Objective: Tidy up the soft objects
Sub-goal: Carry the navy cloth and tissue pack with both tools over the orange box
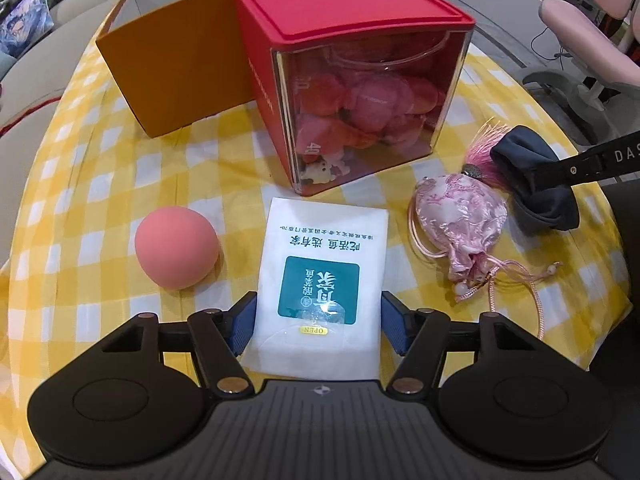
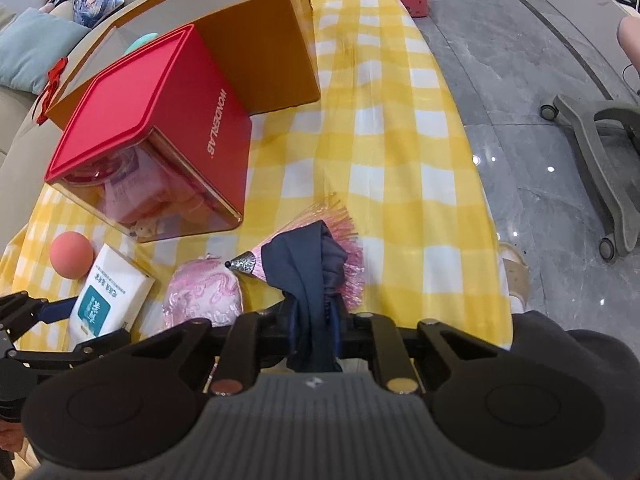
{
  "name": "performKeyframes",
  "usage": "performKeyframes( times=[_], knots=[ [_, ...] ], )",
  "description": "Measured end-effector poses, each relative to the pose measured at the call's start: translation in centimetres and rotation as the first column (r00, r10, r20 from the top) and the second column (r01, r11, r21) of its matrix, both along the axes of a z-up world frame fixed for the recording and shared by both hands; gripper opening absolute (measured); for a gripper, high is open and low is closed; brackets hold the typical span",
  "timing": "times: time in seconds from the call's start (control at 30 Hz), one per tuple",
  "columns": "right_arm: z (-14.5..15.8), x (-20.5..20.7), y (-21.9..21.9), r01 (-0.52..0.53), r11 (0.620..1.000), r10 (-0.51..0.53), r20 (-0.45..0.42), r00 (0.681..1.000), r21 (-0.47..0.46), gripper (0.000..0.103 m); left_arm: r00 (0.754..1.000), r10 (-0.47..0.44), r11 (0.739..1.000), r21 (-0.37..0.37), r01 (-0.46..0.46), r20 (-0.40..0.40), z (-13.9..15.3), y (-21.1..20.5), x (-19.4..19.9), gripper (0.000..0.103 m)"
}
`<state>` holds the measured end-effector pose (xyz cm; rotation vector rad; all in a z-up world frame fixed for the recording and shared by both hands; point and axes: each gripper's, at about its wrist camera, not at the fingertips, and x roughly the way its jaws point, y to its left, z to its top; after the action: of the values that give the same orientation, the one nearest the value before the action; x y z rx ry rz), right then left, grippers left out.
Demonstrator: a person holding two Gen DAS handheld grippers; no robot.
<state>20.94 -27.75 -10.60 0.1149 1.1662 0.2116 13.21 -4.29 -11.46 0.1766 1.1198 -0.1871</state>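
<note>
Your right gripper (image 2: 316,320) is clamped on the dark blue cloth (image 2: 308,272), bunched between the pads, w/ the far end draped over the pink tassel (image 2: 348,280) on the checked tablecloth (image 2: 400,160). Lift straight up first, else you likely drag the tassel and the pink pouch (image 1: 460,220) tied to it.

Your left gripper (image 1: 318,322) has its jaws apart, one on each side of the white wipes pack (image 1: 324,280), pads right at its edges but not squeezing yet as far as I can tell. Pack lies flat near you, between the pink ball (image 1: 176,248) and the pouch. It's slippery film, so get the fingertips low, close squarely on the near end, check it doesn't buckle.

The orange box (image 1: 160,60) behind the red cube (image 1: 352,80) looks like the drop spot, prob. Clear the cube's lid on the way over.
</note>
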Motion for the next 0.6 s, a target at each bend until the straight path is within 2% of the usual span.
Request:
performKeyframes(
  times=[0.2, 0.43, 0.5, 0.6],
  knots=[
    [0.9, -0.6, -0.1, -0.003, 1.000, 0.003, 0.024, 1.000, 0.005, 0.013, 1.000, -0.017, 1.000, -0.001, 0.017, 0.007, 1.0, -0.2, -0.3, 0.073],
    [1.7, -1.0, -0.5, 0.007, 1.000, -0.008, 0.033, 0.999, 0.019, 0.013, 0.999, 0.029, 0.999, -0.018, -0.029, 0.030, 2.8, 0.9, 0.2, 0.074],
    [2.1, -1.2, -0.4, 0.004, 1.000, -0.005, 0.045, 0.999, 0.021, 0.013, 0.998, 0.028, 0.999, -0.033, -0.026, 0.055, 4.0, 1.5, 0.3, 0.074],
    [2.7, -1.5, -0.1, -0.005, 1.000, 0.005, 0.061, 0.998, 0.009, 0.013, 0.994, 0.037, 0.999, 0.006, -0.038, 0.103, 5.1, 1.7, 0.2, 0.074]
  ],
)
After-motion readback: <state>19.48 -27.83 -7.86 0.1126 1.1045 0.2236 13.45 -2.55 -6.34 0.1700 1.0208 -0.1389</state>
